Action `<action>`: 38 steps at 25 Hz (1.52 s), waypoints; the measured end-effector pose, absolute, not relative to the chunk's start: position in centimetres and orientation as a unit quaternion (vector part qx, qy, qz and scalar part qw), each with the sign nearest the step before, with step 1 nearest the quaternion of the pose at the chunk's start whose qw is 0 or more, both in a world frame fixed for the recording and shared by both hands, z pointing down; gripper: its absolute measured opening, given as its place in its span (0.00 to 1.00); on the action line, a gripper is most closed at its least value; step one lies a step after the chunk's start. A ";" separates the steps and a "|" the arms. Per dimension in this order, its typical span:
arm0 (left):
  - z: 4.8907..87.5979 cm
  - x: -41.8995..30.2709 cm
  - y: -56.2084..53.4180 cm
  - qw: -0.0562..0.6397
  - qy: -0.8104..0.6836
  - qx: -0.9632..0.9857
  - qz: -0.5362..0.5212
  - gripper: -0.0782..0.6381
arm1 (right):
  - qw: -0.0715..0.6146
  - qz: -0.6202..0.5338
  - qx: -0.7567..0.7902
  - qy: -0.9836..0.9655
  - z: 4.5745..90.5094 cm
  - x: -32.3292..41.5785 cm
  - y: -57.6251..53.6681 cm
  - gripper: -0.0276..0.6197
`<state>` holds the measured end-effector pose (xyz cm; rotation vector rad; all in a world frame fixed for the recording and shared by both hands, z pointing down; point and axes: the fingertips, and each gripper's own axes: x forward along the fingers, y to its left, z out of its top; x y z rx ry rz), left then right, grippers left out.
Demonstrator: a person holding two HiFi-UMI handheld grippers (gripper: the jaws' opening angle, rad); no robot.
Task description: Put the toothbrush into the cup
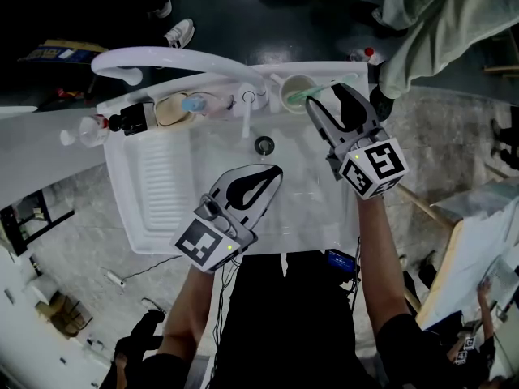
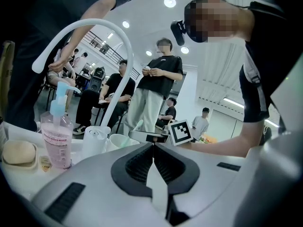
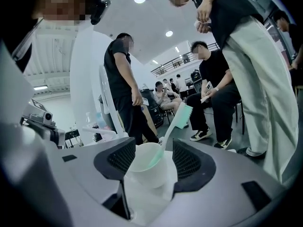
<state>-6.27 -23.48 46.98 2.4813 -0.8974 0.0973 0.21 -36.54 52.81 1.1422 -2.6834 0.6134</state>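
Green brush (image 3: 173, 129) stands in cup (image 3: 142, 169).
Right gripper (image 3: 152, 151) open round it: pull back straight; left gripper (image 2: 153, 148) closed, empty.

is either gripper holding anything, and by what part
Nothing held: right gripper open by white plastic cup with mint-green toothbrush inside; left gripper shut, empty.

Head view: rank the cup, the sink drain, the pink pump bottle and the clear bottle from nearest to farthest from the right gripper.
1. cup: back ledge, just ahead of the right gripper.
2. drain: middle of the basin.
3. pink pump bottle: back ledge, left of the tap.
4. clear bottle: far left.
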 end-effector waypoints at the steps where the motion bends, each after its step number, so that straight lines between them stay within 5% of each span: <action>1: 47.0 -6.3 -23.4 0.248 -0.330 0.910 0.037 0.12 | 0.084 0.206 0.383 -0.896 53.0 0.3 -36.5 0.41; 12: 45.5 -6.7 -23.4 0.239 -0.340 0.909 0.029 0.12 | 0.114 0.178 0.373 -0.903 51.1 0.7 -33.9 0.40; 38: 34.8 -5.2 -14.4 0.177 -0.385 0.906 0.005 0.12 | 0.046 0.088 0.318 -0.943 33.0 1.3 -16.4 0.39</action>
